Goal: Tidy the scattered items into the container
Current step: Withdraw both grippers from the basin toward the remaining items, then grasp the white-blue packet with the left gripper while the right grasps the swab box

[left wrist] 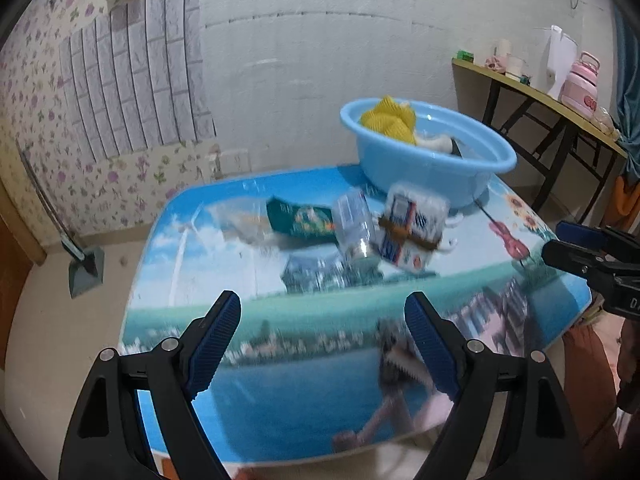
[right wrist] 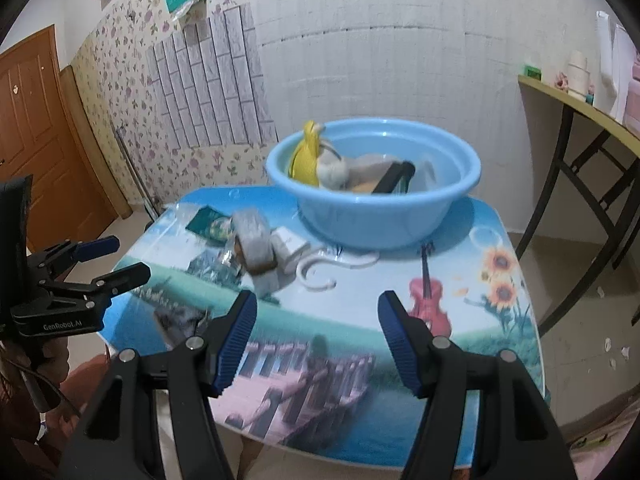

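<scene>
A light blue basin point(left wrist: 428, 160) point(right wrist: 376, 200) stands at the table's far side and holds a yellow cloth point(left wrist: 390, 120) point(right wrist: 306, 156), a pale soft item and a dark object. In front of it lie a clear plastic bottle point(left wrist: 354, 232), a banded pack of small boxes point(left wrist: 412, 232) point(right wrist: 256, 248), a green packet point(left wrist: 300, 220) point(right wrist: 210, 222), a crumpled clear wrapper point(left wrist: 240, 220) and a white hook point(right wrist: 320, 268). My left gripper point(left wrist: 322, 340) point(right wrist: 112, 260) is open and empty above the near table. My right gripper point(right wrist: 316, 340) point(left wrist: 560, 242) is open and empty too.
The low table point(left wrist: 280, 400) point(right wrist: 480, 360) has a printed picture top. A yellow side table point(left wrist: 540, 92) point(right wrist: 580, 108) with a pink jug and cups stands to the right. A dustpan point(left wrist: 86, 268) leans at the left wall. A wooden door point(right wrist: 36, 140) is at left.
</scene>
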